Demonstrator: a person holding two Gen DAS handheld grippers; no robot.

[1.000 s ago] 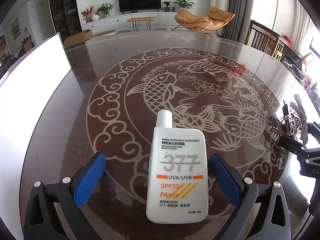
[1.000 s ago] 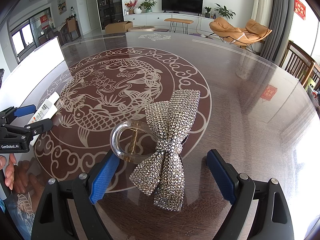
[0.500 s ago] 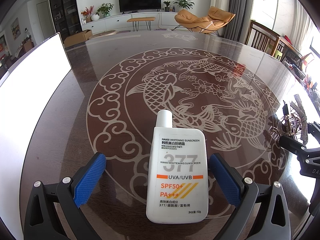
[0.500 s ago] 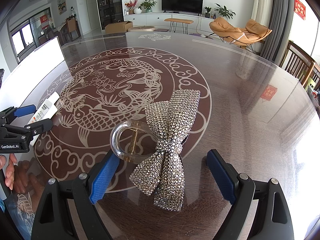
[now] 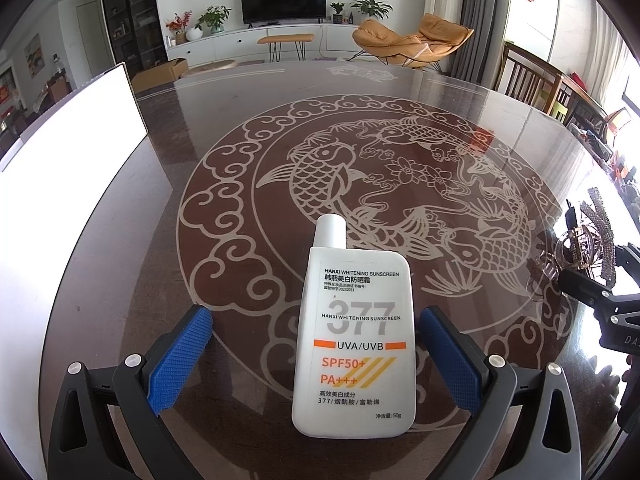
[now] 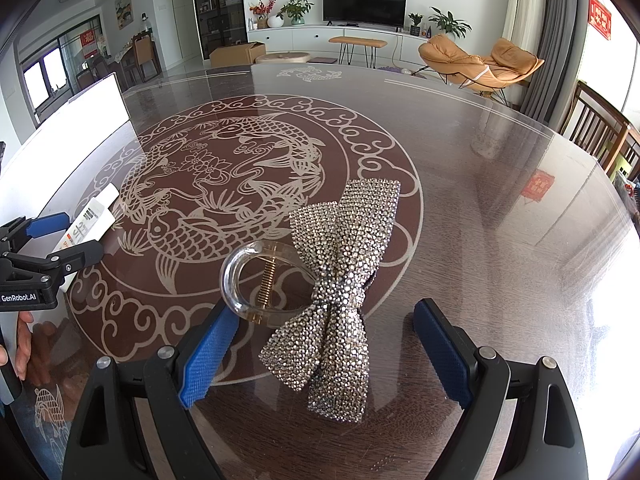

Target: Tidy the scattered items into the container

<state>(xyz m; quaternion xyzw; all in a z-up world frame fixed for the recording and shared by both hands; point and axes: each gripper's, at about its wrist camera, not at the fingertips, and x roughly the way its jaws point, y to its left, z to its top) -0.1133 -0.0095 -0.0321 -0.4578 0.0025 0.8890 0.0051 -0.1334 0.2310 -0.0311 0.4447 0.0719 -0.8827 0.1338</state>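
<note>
A white sunscreen bottle (image 5: 354, 340) lies flat on the dark glass table (image 5: 240, 128), cap pointing away. My left gripper (image 5: 312, 354) stands open around it, blue pads clear of both sides. A rhinestone bow hair clip (image 6: 340, 292) with a clear plastic claw (image 6: 240, 280) lies on the table between the fingers of my right gripper (image 6: 324, 350), which is open and not pressing on it. The white container (image 5: 68, 152) stands at the table's left edge. The bottle (image 6: 90, 226) and the left gripper (image 6: 56, 242) also show at the left of the right wrist view.
The table carries a pale koi and cloud pattern. Wooden chairs (image 6: 600, 128) stand at the right edge. A hand (image 6: 22, 344) holds the left gripper's handle. The hair clip (image 5: 588, 240) and right gripper's finger (image 5: 584, 284) sit at the right of the left wrist view.
</note>
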